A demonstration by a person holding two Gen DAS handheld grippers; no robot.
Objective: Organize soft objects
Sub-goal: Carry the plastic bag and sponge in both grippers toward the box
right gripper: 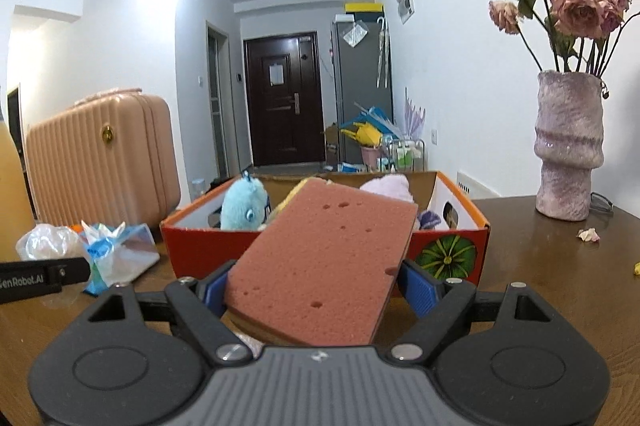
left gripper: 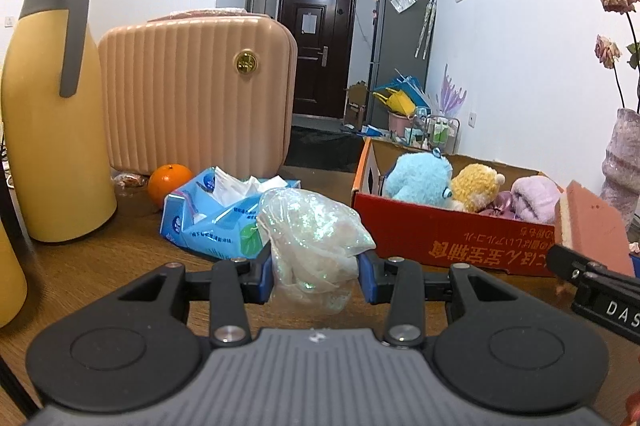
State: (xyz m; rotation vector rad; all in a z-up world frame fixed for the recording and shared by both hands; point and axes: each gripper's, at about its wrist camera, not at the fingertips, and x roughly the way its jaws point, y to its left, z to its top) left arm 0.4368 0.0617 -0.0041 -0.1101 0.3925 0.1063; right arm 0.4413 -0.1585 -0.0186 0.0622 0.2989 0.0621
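"DAS" on right tongs [left gripper: 576, 258]

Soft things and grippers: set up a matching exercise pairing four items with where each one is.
Items:
1. pink sponge
2. crinkly plastic bag
3. blue plush toy
4. orange

Places:
A. inside the cardboard box
B. between the pads of the left gripper
C. on the table in front of the pink suitcase
D. between the pads of the right gripper

Pairs: 1-D, 2-B, 3-A, 4-C
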